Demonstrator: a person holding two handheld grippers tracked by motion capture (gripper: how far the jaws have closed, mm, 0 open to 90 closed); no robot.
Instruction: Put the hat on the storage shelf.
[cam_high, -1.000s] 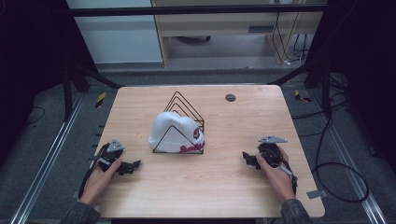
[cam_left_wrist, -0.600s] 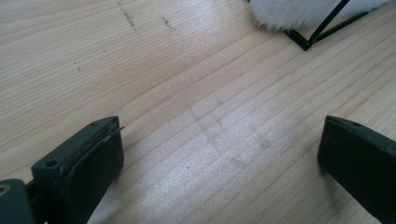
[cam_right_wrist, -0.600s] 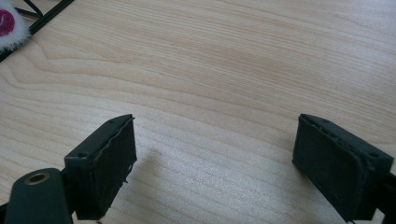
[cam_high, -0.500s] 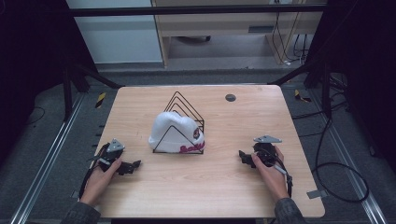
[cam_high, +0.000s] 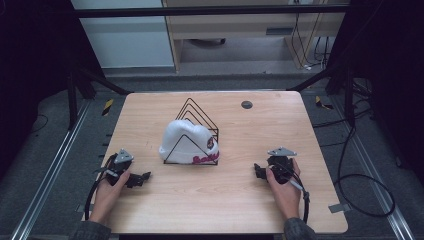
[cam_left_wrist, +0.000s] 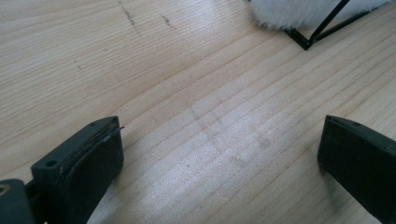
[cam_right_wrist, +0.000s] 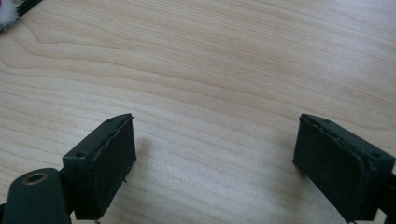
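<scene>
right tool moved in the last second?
Yes. In the high view the right tool has shifted slightly toward the table's middle, closing a little on the wire rack that holds the white hat. Its jaws stand wide apart.

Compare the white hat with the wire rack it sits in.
The white hat is soft, fuzzy and solid, with pink lettering low on its right; the wire rack is thin black metal, open triangular loops. The hat fills the rack's near slots; the rack's far loops stand bare behind it. Both rest mid-table, between the open left gripper and right gripper.

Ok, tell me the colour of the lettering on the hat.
Pink lettering on a white hat, clearest in the high view.
</scene>
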